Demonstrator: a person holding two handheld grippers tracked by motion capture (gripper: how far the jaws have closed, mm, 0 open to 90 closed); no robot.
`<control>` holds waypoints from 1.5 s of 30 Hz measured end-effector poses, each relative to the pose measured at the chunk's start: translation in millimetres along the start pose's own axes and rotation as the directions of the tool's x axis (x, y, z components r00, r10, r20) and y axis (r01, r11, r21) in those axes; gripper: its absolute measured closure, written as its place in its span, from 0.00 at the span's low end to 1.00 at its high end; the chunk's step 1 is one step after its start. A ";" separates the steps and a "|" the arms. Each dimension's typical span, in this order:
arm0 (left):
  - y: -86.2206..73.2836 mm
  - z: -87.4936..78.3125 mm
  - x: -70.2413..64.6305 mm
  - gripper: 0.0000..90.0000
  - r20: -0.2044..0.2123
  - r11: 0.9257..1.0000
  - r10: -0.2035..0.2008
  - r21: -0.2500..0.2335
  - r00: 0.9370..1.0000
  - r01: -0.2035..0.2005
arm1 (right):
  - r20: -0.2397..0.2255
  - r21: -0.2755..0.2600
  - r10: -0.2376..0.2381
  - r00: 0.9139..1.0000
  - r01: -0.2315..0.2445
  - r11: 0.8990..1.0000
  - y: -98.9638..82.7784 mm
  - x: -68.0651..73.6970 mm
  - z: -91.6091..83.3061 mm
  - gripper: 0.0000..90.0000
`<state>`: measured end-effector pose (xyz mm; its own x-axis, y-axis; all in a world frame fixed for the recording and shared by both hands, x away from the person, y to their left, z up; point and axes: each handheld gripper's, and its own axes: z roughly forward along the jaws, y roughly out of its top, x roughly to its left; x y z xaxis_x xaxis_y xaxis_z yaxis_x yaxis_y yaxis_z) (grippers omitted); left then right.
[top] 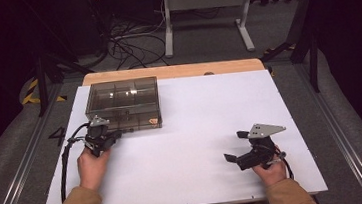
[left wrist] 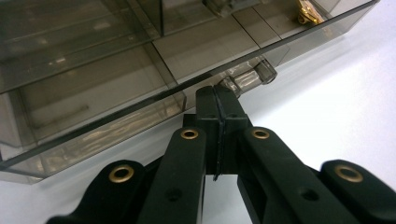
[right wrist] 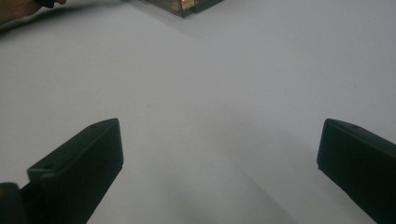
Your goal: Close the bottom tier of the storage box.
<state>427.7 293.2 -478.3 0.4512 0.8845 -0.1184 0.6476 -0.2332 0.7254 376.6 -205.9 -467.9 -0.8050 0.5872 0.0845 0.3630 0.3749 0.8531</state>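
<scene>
Your work surface is a white sheet point(top: 198, 145) covering a table whose bare wooden edge point(top: 173, 71) shows along the far side. On the sheet's far left part sits a smoky, clear compartment box point(top: 123, 104), lid down, with a small gold-coloured piece point(left wrist: 308, 16) inside near its right front corner. The box's clear front latch point(left wrist: 250, 74) sits at its near edge.

a white counter point(top: 198, 145) spreads across the middle of the scene, with a strip of bare wood point(top: 173, 71) showing along its far edge. beyond it, on the grey floor point(top: 203, 39), a tangle of dark cables point(top: 131, 49) lies far left beside the white legs of a stand point(top: 206, 16). yellow-and-black hazard tape point(top: 31, 91) marks the floor at far left, near a painted numeral 4 point(top: 56, 135).
</scene>
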 end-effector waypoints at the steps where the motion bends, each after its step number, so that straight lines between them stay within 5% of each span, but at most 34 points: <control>1: 0.4 0.8 0.9 1.00 -0.002 1.000 0.001 -0.006 1.000 -0.001 | 0.000 0.000 0.000 1.000 0.000 1.000 0.0 -0.1 0.1 0.01; 12: 9.8 12.0 6.8 1.00 -0.025 0.999 -0.028 -0.022 0.999 0.028 | 0.000 0.000 0.003 1.000 -0.003 1.000 -0.1 -0.5 -0.1 0.01; 14: 10.3 14.4 8.4 1.00 -0.004 0.999 -0.026 -0.018 1.000 0.026 | 0.000 -0.001 0.003 1.000 -0.003 1.000 -0.1 -0.6 -0.2 0.01; 22: 10.6 14.8 6.8 1.00 -0.025 1.000 -0.010 -0.013 1.000 0.009 | -0.002 -0.001 0.001 1.000 -0.001 1.000 0.0 -0.4 -0.2 0.01; 29: 11.8 3.7 6.6 0.98 -0.030 0.999 -0.013 -0.031 0.999 0.012 | -0.002 -0.002 -0.003 1.000 0.003 1.000 -0.2 -0.9 -0.4 0.01; 45: 14.3 -20.1 -10.5 0.91 -0.005 0.996 0.052 -0.071 0.999 -0.052 | -0.012 -0.004 -0.003 1.000 0.003 1.000 -0.1 -0.9 -0.3 0.01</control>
<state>419.9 288.7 -453.1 0.4814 0.8731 -0.0770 0.5779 -0.2501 0.7769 377.2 -206.6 -467.9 -0.8119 0.5770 0.0881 0.3583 0.3736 0.8556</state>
